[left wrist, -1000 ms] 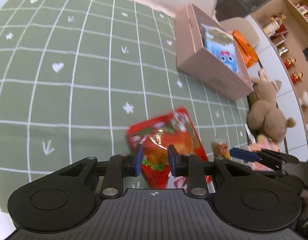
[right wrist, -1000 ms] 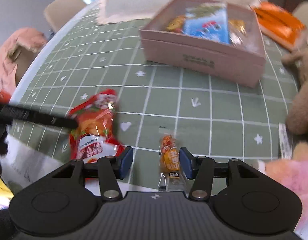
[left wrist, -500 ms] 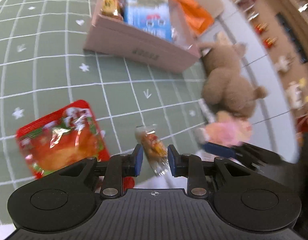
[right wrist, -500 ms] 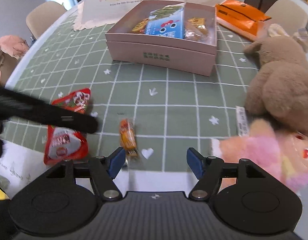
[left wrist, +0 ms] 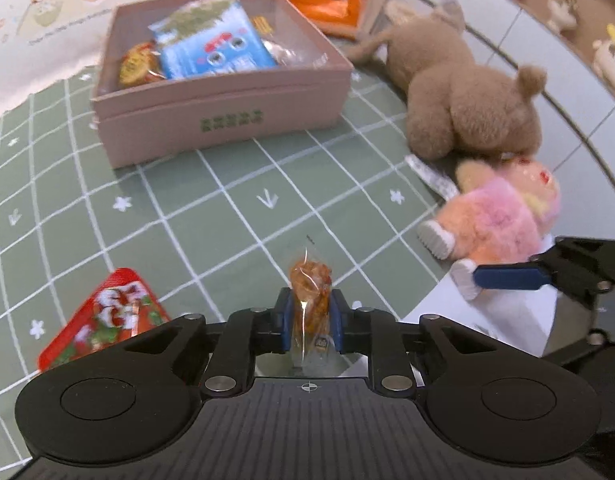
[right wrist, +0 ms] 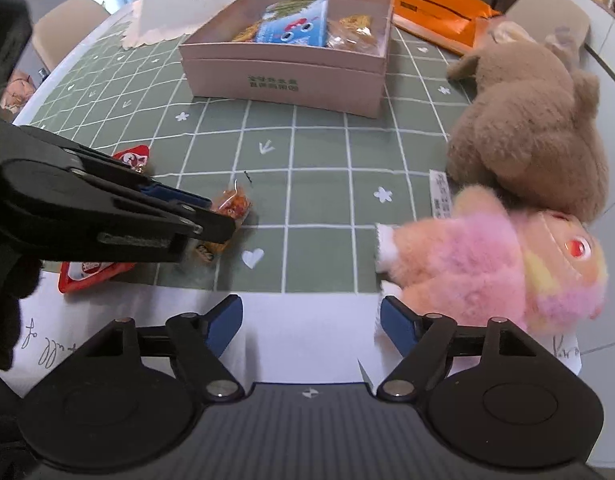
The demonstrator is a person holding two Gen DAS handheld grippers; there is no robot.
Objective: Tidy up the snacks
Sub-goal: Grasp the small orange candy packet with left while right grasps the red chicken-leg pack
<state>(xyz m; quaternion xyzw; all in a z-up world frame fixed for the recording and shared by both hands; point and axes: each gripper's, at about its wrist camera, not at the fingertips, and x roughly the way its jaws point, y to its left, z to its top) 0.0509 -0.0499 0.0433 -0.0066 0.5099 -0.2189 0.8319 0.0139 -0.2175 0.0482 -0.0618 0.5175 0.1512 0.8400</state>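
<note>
Left wrist view: the left gripper [left wrist: 309, 318] has its blue pads either side of a small clear-wrapped orange snack [left wrist: 310, 298], low in the frame's centre; the jaws are closing and the pads press against the wrapper. A red snack packet [left wrist: 103, 316] lies on the green checked tablecloth [left wrist: 235, 208] at lower left. The pink box [left wrist: 223, 116] sits at upper left centre, holding a blue packet [left wrist: 213, 46] and other snacks. A brown plush toy [left wrist: 471, 100] and a pink plush toy [left wrist: 503, 216] lie at the right.

Right wrist view: the right gripper [right wrist: 311, 326] is spread, its jaws opening with nothing between them, over the white table edge at the bottom of the frame. An orange bag [right wrist: 439, 8] lies upper right, beyond the box.
</note>
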